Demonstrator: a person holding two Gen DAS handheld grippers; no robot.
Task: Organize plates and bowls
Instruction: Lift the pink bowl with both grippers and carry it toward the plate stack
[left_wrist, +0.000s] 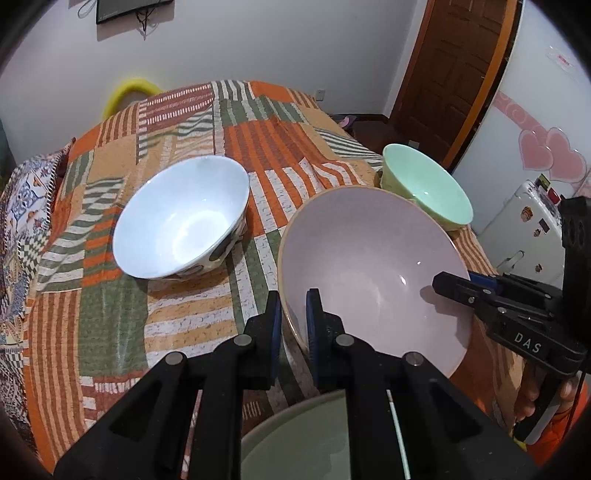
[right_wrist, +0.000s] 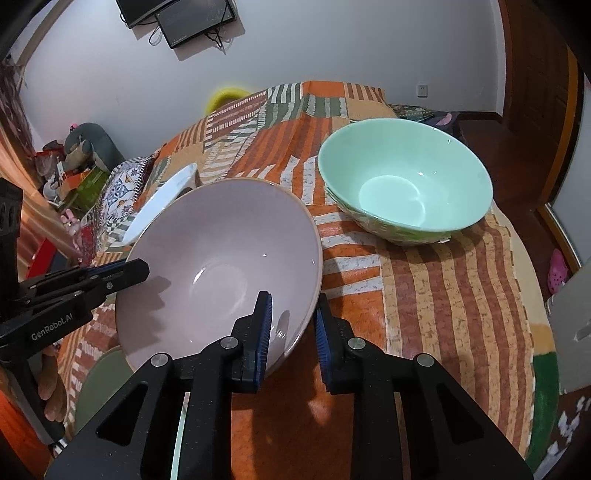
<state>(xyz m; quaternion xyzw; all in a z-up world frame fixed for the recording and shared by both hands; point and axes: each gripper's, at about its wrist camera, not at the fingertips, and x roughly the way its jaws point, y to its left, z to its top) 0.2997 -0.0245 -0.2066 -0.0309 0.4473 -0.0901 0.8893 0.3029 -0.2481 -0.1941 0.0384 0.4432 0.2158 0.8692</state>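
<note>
Since the lilac bowl (left_wrist: 369, 273) looks like glazed ceramic, I'd expect it to be heavy for its size, rigid, slick on the glaze and chip-prone at the rim. It sits tilted at the near edge of the desk (left_wrist: 166, 325), over a pale green plate (left_wrist: 310, 439), between the white bowl (left_wrist: 181, 221) and the mint bowl (right_wrist: 406, 184). The wall just below the rim is the only practical hold, on opposite sides so the weight balances.

Left tool (left_wrist: 293, 325): clamped on the bowl's left rim, one blue pad outside, one inside.

Right tool (right_wrist: 293, 325): straddles the opposite rim, one pad inside against the wall, one outside. Jaws are at their tightest, so I read it as gripping too.

Glaze on rubber pads can slide, so keep the lift level and slow.
</note>
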